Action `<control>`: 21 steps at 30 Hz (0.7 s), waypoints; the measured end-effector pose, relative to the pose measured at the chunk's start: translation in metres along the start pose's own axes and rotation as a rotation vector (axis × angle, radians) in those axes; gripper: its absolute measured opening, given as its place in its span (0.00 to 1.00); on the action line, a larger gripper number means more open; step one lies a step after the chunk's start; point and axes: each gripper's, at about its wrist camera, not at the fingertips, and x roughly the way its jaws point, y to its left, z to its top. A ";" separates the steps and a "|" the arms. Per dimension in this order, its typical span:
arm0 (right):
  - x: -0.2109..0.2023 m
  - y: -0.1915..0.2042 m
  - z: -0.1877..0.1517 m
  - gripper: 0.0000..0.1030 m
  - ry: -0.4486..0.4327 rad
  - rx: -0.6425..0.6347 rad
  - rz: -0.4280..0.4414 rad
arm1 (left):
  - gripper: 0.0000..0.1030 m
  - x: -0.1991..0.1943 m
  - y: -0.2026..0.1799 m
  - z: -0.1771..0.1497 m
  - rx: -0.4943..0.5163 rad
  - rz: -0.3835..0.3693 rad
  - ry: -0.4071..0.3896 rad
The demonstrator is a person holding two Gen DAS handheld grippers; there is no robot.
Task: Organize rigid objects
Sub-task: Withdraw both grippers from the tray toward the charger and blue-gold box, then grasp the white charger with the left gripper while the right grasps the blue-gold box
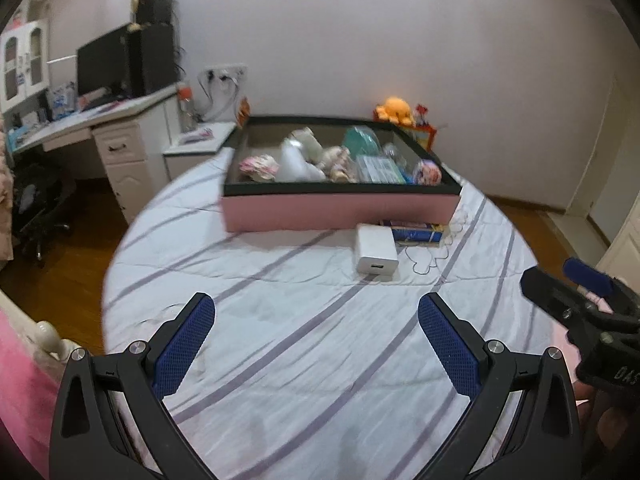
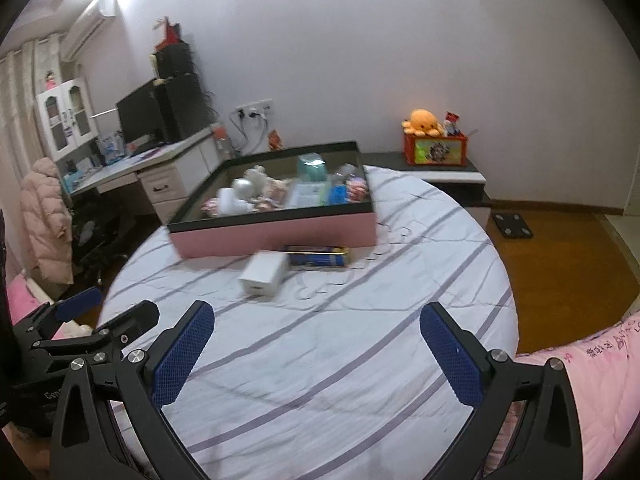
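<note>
The white box point(image 1: 376, 250) lies on the bed point(image 1: 280, 344), just before the pink tray point(image 1: 340, 210) (already full); your left gripper point(image 1: 316, 344) and right gripper point(image 2: 318, 350) are both spread wide, holding nothing.

Charger point(image 1: 376, 250) lies before box point(image 1: 340, 210), on bed point(image 1: 280, 320).
</note>
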 end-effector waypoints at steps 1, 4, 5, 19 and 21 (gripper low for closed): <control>0.007 -0.006 0.002 1.00 0.010 0.009 -0.006 | 1.00 0.009 -0.004 0.002 0.009 -0.002 0.013; 0.027 -0.020 0.006 1.00 0.041 0.032 -0.020 | 1.00 0.038 -0.017 0.008 0.039 -0.015 0.049; 0.032 -0.023 0.008 1.00 0.048 0.039 -0.022 | 1.00 0.049 -0.023 0.011 0.050 -0.025 0.062; 0.088 -0.041 0.016 1.00 0.135 0.055 -0.037 | 0.85 0.135 -0.034 0.031 0.022 -0.037 0.181; 0.096 -0.035 0.017 1.00 0.155 0.044 -0.037 | 0.75 0.132 -0.031 0.030 0.011 -0.058 0.170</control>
